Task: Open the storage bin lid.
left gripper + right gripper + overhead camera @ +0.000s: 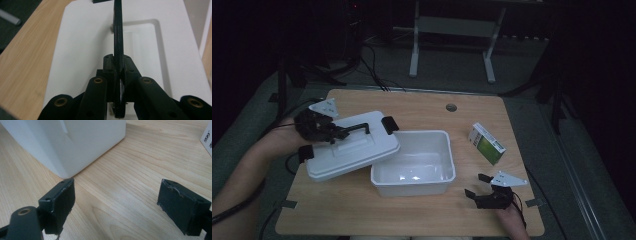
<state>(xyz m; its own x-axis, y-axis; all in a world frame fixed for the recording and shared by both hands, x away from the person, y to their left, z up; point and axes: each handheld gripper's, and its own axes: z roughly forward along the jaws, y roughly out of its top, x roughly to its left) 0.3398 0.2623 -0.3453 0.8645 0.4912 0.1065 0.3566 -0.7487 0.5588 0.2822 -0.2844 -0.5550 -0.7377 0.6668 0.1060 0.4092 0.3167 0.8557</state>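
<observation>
On the wooden table (pixel 422 215), the white plastic bin (pixel 414 165) sits open near the middle and serves as the landmark for everything else. Leaning over the bin's left rim is the white lid (pixel 352 145), its right edge resting on that rim and its left part down toward the tabletop, so it lies tilted. The lid's long axis runs from lower left to upper right in the high view, rising toward the bin's far left corner, with a black latch (pixel 389 124) at that upper right end. Along the same axis, on top of the lid, stands the black carry handle (pixel 354 130). To the right of the bin, well apart from it, lies a green and white carton (pixel 486 144), turned diagonally.

At the lid's left end, the left gripper (pixel 337 133) is clamped on the handle (pixel 118 32); the left gripper view shows both jaws pressed against the thin black bar, which runs straight away from the camera. Near the bin's front right corner, the right gripper (pixel 476 186) hovers low over bare wood with its jaws spread wide and nothing between them.
</observation>
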